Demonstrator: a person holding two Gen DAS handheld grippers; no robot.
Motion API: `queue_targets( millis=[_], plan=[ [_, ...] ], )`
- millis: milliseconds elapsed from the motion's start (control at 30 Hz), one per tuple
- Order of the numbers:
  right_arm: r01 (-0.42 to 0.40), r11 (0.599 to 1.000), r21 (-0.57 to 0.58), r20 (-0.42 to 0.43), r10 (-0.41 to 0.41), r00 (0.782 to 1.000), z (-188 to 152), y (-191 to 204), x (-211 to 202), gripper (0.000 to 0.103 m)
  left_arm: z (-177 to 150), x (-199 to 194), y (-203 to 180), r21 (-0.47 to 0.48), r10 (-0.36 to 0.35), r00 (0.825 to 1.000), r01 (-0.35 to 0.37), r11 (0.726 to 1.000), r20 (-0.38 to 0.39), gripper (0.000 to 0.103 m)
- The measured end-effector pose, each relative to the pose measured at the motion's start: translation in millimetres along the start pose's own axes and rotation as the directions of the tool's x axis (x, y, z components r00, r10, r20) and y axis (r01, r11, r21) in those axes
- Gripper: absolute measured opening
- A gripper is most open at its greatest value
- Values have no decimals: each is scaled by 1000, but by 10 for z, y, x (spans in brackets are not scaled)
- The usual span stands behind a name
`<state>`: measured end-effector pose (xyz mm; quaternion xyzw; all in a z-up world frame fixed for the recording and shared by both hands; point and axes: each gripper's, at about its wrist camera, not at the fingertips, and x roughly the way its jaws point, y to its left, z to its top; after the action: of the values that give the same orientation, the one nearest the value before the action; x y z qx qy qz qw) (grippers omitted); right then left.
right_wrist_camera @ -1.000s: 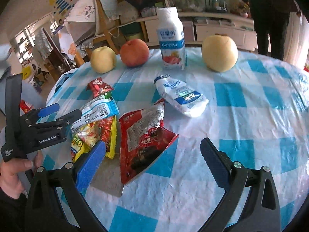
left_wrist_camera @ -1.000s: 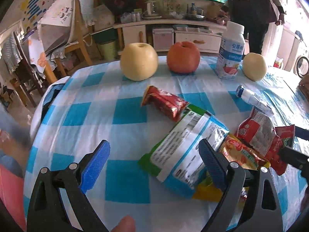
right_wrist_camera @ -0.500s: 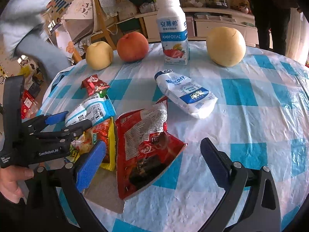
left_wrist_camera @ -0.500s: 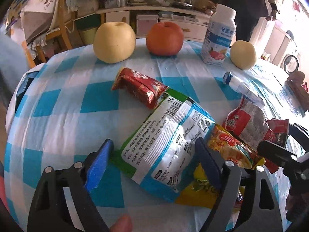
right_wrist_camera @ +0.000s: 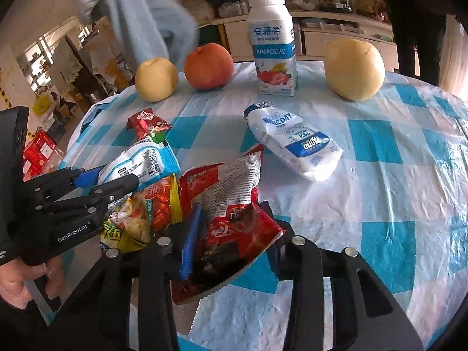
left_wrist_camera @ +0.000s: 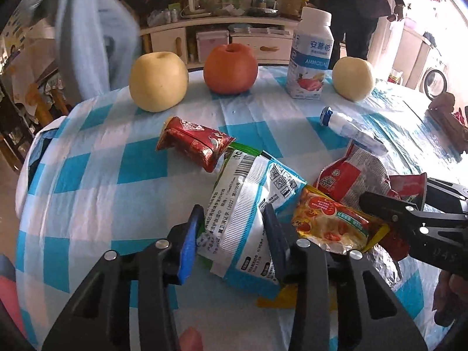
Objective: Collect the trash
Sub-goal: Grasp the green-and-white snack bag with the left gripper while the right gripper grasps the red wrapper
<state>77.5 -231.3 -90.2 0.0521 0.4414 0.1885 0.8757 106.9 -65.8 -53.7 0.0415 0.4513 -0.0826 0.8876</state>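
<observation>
My left gripper (left_wrist_camera: pixel 231 234) is shut on a white, blue and green snack bag (left_wrist_camera: pixel 248 204), which also shows in the right wrist view (right_wrist_camera: pixel 140 166). My right gripper (right_wrist_camera: pixel 231 228) is shut on a big red snack wrapper (right_wrist_camera: pixel 228 204), seen in the left wrist view (left_wrist_camera: pixel 348 175) too. A yellow-red wrapper (left_wrist_camera: pixel 330 225) lies between them on the blue checked tablecloth (left_wrist_camera: pixel 117 175). A small dark red wrapper (left_wrist_camera: pixel 196 143) lies beyond the bag. A white and blue pouch (right_wrist_camera: pixel 295 143) lies to the right.
At the far edge stand two yellow pears (left_wrist_camera: pixel 158 82) (left_wrist_camera: pixel 354 79), a red apple (left_wrist_camera: pixel 231 68) and a white yogurt bottle (left_wrist_camera: pixel 310 58). Behind the table, a person in light blue (left_wrist_camera: pixel 96 35) passes at left and one in dark clothes (left_wrist_camera: pixel 359 14) stands at right.
Both grippers moved forward and closed: the left onto the white and blue bag, the right onto the red wrapper. A person in light blue came into view behind the table.
</observation>
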Motion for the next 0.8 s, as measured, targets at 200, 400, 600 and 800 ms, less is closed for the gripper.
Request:
queue_targets(
  millis=[200, 400, 600, 800],
  plan=[
    [2, 1000, -4, 18, -2, 1000, 13, 9, -56, 35, 23, -100, 36, 2, 44, 999, -44, 999, 25, 41],
    [-2, 1000, -7, 37, 3, 999, 26, 19, -128, 34, 82, -269, 136, -41, 48, 997, -45, 998, 65, 41],
    [-5, 1000, -11, 48, 6, 999, 41, 35, -169, 34, 94, -400, 183, -58, 49, 995, -44, 997, 90, 41],
    [-11, 1000, -18, 57, 12, 998, 50, 60, -202, 34, 82, -443, 213, -65, 61, 994, -55, 996, 94, 41]
  ],
)
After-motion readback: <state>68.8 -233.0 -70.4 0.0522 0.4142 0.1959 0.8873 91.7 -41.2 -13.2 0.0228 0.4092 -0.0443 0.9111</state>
